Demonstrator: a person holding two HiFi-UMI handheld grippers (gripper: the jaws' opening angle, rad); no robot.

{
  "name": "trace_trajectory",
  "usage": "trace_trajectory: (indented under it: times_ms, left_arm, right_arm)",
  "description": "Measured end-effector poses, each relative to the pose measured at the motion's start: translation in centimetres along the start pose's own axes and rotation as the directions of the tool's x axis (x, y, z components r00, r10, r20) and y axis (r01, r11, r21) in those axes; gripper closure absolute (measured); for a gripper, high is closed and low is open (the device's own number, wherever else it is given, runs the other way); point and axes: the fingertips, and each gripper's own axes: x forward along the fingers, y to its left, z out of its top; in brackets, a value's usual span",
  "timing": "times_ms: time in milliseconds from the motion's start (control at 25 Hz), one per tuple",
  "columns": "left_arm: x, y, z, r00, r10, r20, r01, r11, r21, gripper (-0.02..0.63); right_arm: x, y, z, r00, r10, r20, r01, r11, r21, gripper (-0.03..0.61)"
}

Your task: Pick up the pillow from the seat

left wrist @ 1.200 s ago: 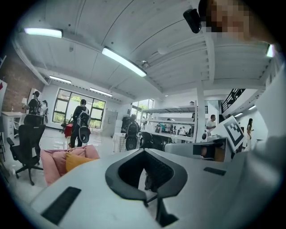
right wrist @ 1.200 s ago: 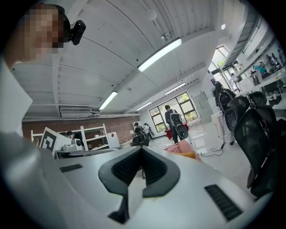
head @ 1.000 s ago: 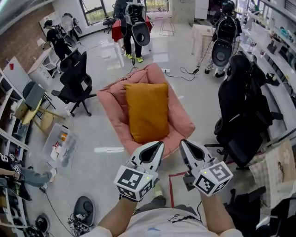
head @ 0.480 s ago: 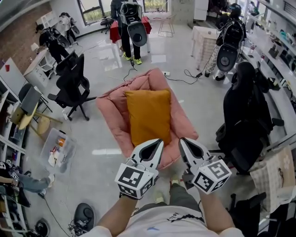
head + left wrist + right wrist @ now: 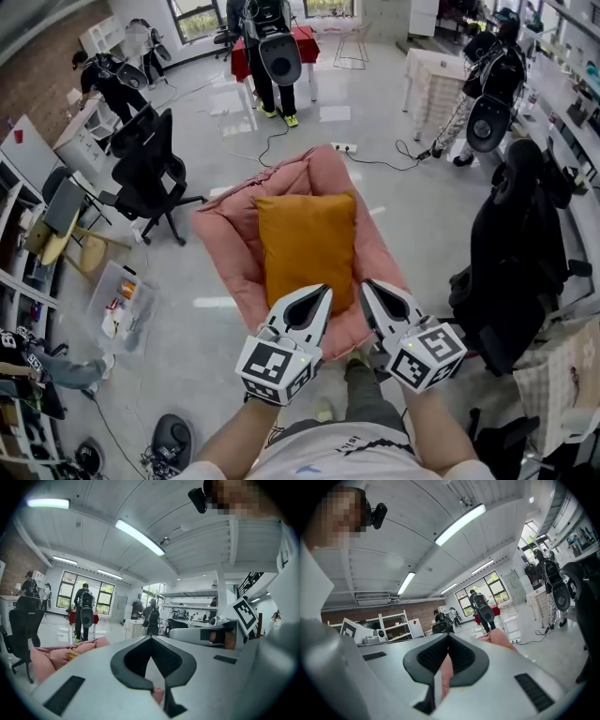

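Observation:
An orange pillow (image 5: 307,246) lies flat on a pink bean-bag seat (image 5: 225,246) in the middle of the head view. My left gripper (image 5: 325,292) is shut and empty, its tip over the pillow's near edge. Beside it, my right gripper (image 5: 365,285) is also shut and empty, its tip at the pillow's near right corner above the seat's front rim. In the left gripper view the jaws (image 5: 151,638) meet, with the pink seat (image 5: 51,654) low at the left. Past the closed jaws (image 5: 449,637) in the right gripper view, the pink seat (image 5: 500,638) shows just ahead.
Black office chairs stand left of the seat (image 5: 150,167) and right of it (image 5: 520,248). People with equipment stand at the back (image 5: 272,47). A power strip and cables (image 5: 343,147) lie on the floor behind the seat. A clear bin (image 5: 117,298) sits at left.
Both grippers have moved forward together toward the seat. Their tips, earlier short of the seat's front rim, now reach over it to the pillow's near edge. Both stay shut.

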Motion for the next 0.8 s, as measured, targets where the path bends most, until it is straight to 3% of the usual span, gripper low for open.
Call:
trace_trajectory:
  times_ms: [480,800]
  left_arm:
    - [18.1,9.4,-4.2,0.99,0.097,-0.099,-0.101,0.994,-0.034,0.604]
    - [26.2,14.4,-8.4,0.978,0.135,-0.16,-0.148,0.986,-0.07,0.604]
  right_arm:
    - [13.0,-17.8,-1.0,0.996,0.019,-0.086,-0.013,0.997,0.074,0.562]
    - [19.7,-27.2,-4.4,0.99,0.018,-0.141,0.003,0.989,0.147,0.56]
